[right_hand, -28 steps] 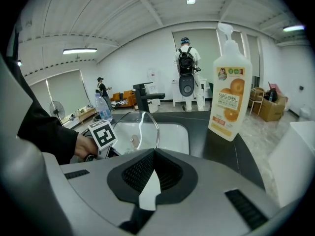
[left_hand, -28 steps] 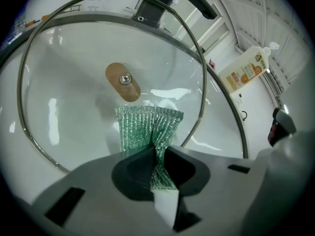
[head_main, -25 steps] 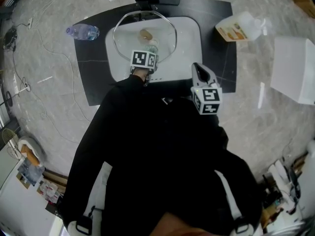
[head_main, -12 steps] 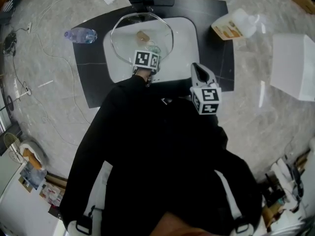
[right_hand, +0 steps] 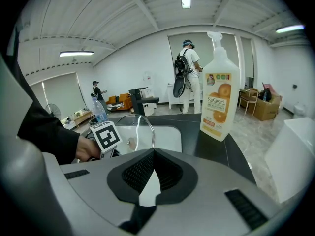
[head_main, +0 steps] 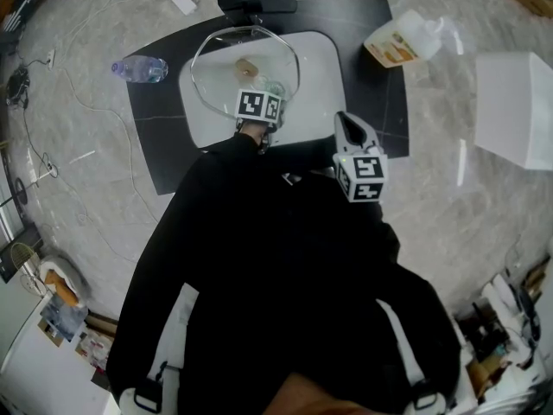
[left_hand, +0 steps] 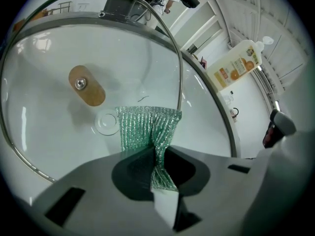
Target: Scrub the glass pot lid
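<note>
My left claw (left_hand: 160, 154) is clamped on a green mesh scrubbing cloth (left_hand: 147, 127). The cloth seems to touch the glass pot lid (left_hand: 123, 48) just ahead, in the white sink (head_main: 327, 67). My right claw (right_hand: 150, 176) has its jaws pressed together on nothing, with a soap bottle (right_hand: 220, 102) beyond it.

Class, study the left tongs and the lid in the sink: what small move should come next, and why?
Probably drag the green cloth, pinched in the shut left tongs, across the glass pot lid toward its wooden knob. The cloth sits by the lid's rim, so most of the glass lies beyond it. The right tongs hang shut and empty.
</note>
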`<state>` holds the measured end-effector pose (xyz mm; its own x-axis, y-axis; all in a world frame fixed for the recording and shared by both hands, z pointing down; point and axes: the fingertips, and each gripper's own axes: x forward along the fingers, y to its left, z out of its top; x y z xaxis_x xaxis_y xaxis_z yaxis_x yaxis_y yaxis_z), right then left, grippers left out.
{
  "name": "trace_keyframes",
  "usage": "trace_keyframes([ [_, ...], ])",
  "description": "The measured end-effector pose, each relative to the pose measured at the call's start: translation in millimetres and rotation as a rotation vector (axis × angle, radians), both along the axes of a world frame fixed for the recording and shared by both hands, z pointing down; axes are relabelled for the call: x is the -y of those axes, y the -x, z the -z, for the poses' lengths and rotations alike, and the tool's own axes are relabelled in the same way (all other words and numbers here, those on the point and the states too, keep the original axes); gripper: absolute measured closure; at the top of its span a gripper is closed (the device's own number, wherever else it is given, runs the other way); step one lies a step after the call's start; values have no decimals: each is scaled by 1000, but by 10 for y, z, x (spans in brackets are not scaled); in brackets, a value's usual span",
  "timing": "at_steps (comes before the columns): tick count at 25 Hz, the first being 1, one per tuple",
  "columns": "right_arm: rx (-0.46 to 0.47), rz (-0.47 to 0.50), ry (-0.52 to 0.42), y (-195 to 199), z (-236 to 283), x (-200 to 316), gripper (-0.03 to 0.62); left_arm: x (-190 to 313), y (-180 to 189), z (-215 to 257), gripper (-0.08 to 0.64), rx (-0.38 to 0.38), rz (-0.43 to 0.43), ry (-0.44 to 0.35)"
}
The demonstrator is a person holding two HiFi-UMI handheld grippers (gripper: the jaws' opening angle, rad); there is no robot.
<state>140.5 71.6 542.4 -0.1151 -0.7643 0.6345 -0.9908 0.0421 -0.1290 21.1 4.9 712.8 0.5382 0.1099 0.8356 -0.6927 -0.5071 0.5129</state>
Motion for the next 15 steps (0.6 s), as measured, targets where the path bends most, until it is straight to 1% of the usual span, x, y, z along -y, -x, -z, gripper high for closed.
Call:
trace_keyframes([
  [5,6,-5,2,20,-2,-14,591,-34,-99,81,503,-36,8,9],
  [9,8,0,-5,28,45,8,591,-42,-216,189,505,-66,6,1],
  [15,83,-31,-22,91,133,109,591,-53,-185,464,505,-107,7,-34],
])
